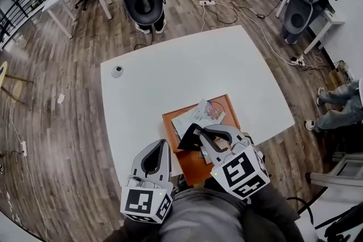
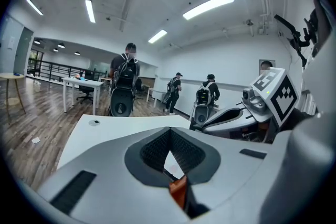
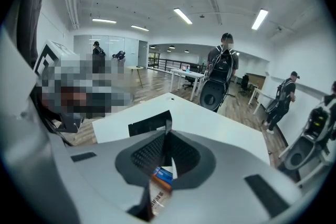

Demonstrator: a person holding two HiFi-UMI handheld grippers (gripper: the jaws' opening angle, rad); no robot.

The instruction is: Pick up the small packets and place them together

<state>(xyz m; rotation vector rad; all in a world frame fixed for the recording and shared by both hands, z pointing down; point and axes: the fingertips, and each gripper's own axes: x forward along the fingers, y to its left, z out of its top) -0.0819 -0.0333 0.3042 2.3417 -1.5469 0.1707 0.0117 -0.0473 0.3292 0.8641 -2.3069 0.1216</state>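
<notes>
Where right claw clamps, black packet protrudes.

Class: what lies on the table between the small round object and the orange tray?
Nothing: the head view shows bare white table between round object and orange tray.

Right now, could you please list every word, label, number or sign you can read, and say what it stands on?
No text can be read in any view.
Print glimpsed between the jaws of the right gripper, shut on the black packet: too blurred.
Coloured print on the pale packets on the orange tray: too small.
Patterns on the marker cubes: squares only, no letters.
</notes>
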